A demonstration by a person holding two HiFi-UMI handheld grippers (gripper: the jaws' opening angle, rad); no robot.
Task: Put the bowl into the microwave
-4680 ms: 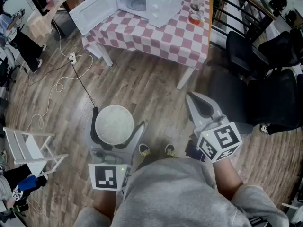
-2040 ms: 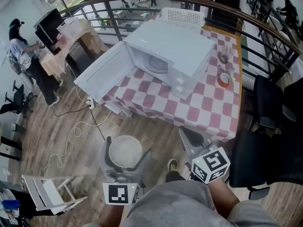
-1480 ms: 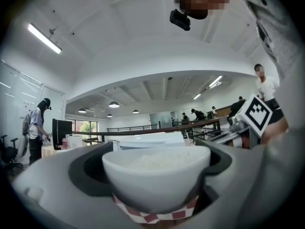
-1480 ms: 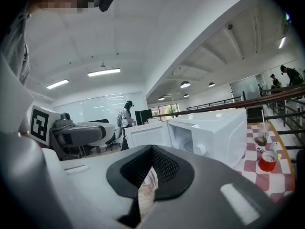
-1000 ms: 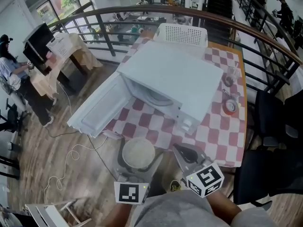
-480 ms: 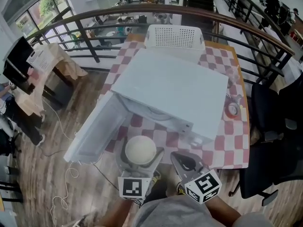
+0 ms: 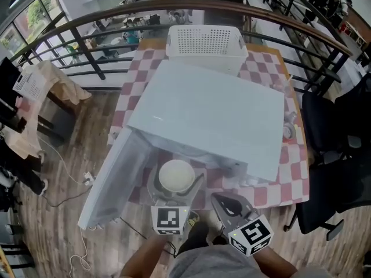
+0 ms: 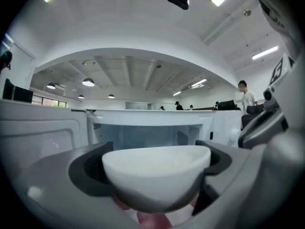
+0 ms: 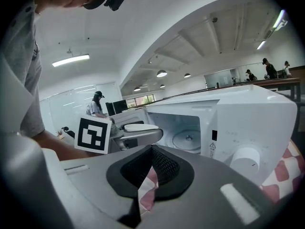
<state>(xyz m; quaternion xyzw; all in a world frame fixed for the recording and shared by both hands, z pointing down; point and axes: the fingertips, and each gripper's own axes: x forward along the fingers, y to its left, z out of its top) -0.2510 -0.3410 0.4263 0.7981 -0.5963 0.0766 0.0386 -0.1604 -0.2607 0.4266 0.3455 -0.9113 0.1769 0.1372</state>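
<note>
At the microwave's point(image 7: 208, 120) left, its door point(image 7: 113, 178) hung swung wide, out past the edge of the checked surface point(image 7: 293, 175), which left the mouth of the cavity unobstructed for us. Just in front of that mouth, our left hand-held gripper point(image 7: 175, 181) was pinching the white bowl point(image 7: 175, 174), with one jaw on each flank of its wall below the rim. We judged that this side-on hold kept the bowl level and rim up, and kept the jaws low enough to pass under the microwave's top edge. The bowl was not yet inside. In the left gripper view it sat between the jaws with the microwave's opening straight behind it, so the approach looked squared to the cavity. Inside the microwave the round turntable point(image 9: 187, 140) lay bare, and we took it for the likely landing spot. To the right of the opening, in front of the microwave's control side, our right hand-held gripper point(image 7: 220, 200) hung with its jaws pressed together on nothing, only the checked cloth showing past them. We took it to be parked low and aside so as not to cross the bowl's path. Behind the microwave a white basket point(image 7: 206, 45) stood on the same surface, well apart from the work.
</note>
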